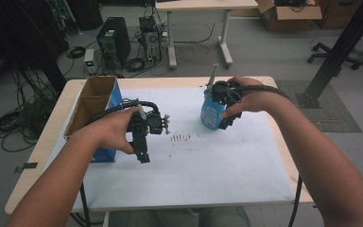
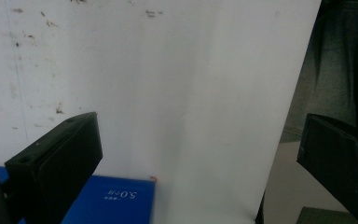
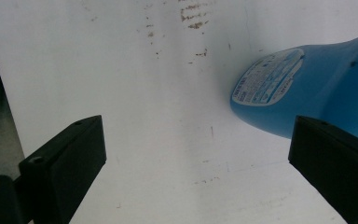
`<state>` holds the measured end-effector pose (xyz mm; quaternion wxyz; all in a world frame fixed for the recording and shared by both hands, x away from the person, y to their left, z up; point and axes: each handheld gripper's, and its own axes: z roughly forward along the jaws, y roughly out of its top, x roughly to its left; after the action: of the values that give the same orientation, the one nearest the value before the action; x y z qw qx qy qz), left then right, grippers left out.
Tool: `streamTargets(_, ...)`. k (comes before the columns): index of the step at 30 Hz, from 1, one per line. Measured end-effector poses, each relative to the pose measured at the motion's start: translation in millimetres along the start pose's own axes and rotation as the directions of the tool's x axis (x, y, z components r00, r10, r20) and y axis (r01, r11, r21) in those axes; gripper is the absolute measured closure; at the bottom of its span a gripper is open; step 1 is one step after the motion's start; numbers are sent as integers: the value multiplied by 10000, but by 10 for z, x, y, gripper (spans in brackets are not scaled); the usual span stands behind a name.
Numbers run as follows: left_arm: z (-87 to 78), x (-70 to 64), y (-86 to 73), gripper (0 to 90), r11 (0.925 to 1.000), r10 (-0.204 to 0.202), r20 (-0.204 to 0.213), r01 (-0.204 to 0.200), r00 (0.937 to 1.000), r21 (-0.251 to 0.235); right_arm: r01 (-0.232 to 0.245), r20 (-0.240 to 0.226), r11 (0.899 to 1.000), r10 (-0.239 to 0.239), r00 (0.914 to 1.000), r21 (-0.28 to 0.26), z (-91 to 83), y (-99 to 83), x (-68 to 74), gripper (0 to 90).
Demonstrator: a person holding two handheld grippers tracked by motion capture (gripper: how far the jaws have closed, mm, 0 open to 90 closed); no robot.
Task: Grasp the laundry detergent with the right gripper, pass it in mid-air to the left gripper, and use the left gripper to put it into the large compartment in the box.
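Observation:
A blue bottle [image 1: 211, 112] with a white label stands upright on the white sheet [image 1: 203, 161], right of the table's middle. My right gripper [image 1: 228, 118] is right beside it, in the person's right hand. In the right gripper view the bottle [image 3: 317, 88] lies at the upper right, partly behind the right jaw, and the right gripper [image 3: 196, 135] is open with only sheet between its jaws. My left gripper [image 1: 143, 155] hangs over the sheet next to the box, jaws pointing toward the person. In its own view the left gripper [image 2: 200, 135] is wide open and holds nothing.
An open box [image 1: 92, 106] with blue sides and a brown inside stands at the table's left edge; its blue face [image 2: 116, 200] is near my left jaw. Dark smudges [image 1: 179, 137] mark the sheet's middle. The sheet's near edge [image 2: 284, 116] and the table's front are close.

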<state>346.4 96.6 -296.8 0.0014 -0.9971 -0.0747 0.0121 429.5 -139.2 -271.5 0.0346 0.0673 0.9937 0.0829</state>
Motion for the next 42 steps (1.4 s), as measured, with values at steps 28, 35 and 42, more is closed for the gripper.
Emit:
streamTargets(28, -51, -63, 71, 2, 9999, 144, -121, -144, 9998, -22, -651, 90, 9968, 656, 9978, -469, 16, -210, 92, 41)
streamTargets(35, -56, -61, 93, 2, 9998, 205, -140, -206, 9997, -14, -1024, 78, 9921, 1033, 9946, -724, 77, -336, 110, 43)
streamTargets(42, -32, -67, 118, 2, 9996, 285, -91, -285, 9996, -17, -1547, 35, 9828, 1558, 9878, -1007, 199, -465, 86, 49)
